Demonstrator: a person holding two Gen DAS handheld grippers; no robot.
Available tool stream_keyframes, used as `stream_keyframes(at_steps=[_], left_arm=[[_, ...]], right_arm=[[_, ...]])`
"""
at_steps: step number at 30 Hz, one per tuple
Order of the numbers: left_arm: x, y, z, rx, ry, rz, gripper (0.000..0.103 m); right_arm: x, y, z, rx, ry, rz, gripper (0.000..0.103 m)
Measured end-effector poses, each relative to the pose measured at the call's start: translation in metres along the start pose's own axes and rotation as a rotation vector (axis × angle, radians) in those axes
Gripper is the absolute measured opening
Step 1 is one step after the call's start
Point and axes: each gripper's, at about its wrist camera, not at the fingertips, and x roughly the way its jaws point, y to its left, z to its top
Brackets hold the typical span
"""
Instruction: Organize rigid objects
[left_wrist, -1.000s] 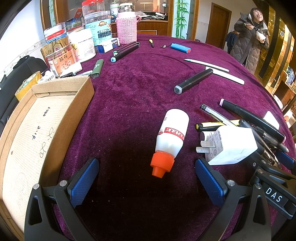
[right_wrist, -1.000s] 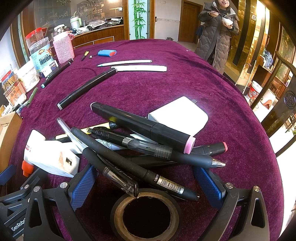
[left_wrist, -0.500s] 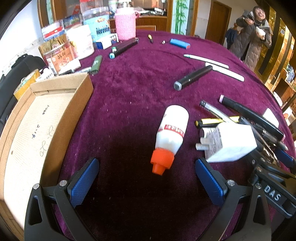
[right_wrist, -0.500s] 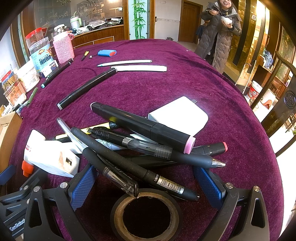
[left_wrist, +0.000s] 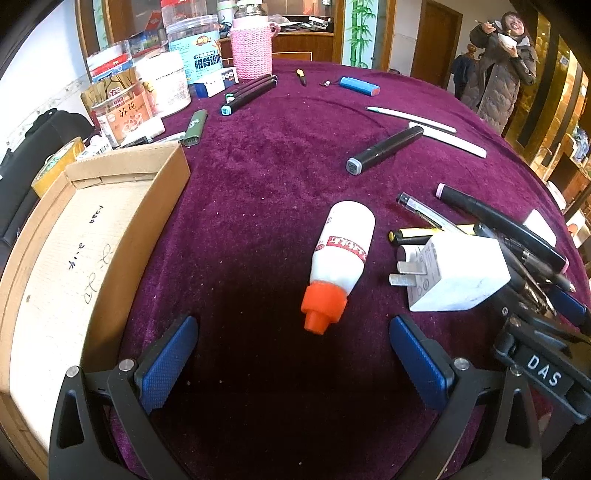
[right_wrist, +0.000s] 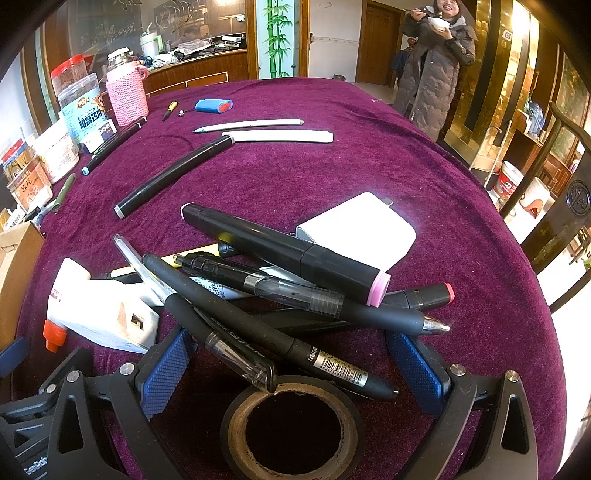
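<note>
A white glue bottle (left_wrist: 341, 254) with an orange cap lies on the purple cloth, cap towards me. My left gripper (left_wrist: 293, 354) is open just short of it, the cap between the finger lines. A white plug charger (left_wrist: 458, 273) lies to its right. My right gripper (right_wrist: 291, 358) is open around the near end of a pile of black pens and markers (right_wrist: 280, 280). A black tape roll (right_wrist: 291, 428) lies between its fingers. A white power adapter (right_wrist: 360, 229) lies behind the pile.
An open cardboard box (left_wrist: 85, 251) stands at the left. Jars and a pink-sleeved bottle (left_wrist: 251, 51) crowd the far left. Single markers (left_wrist: 384, 149), a white pen (right_wrist: 251, 125) and a blue lighter (right_wrist: 214, 106) lie farther back. A person (right_wrist: 432, 62) stands beyond the table.
My left gripper has tilted down and crept slightly closer to the glue bottle. My right gripper has not moved.
</note>
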Motion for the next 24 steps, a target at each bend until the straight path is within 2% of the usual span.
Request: stream_keyframes(at_steps=[2, 5, 8, 11, 18, 24], left_arm=[[0.0, 0.001, 0.0, 0.012, 0.008, -0.017, 0.103], [-0.003, 0.004, -0.004, 0.062, 0.035, -0.058, 0.103], [-0.007, 0.005, -0.01, 0.081, 0.02, -0.069, 0.103], [-0.007, 0.004, -0.012, 0.076, 0.014, -0.063, 0.103], [-0.009, 0.001, -0.013, 0.052, 0.014, -0.029, 0.103], [-0.008, 0.002, -0.012, 0.032, 0.019, -0.033, 0.103]], right_arm=[[0.0, 0.0, 0.0, -0.006, 0.002, 0.008, 0.102], [0.0, -0.009, 0.003, -0.04, 0.038, 0.075, 0.102], [-0.003, -0.016, 0.004, -0.007, 0.048, 0.115, 0.102], [0.0, 0.0, 0.001, -0.073, 0.062, 0.036, 0.102], [0.0, 0.0, 0.002, -0.029, 0.061, 0.016, 0.102], [0.001, 0.002, 0.004, -0.024, 0.068, 0.003, 0.102]])
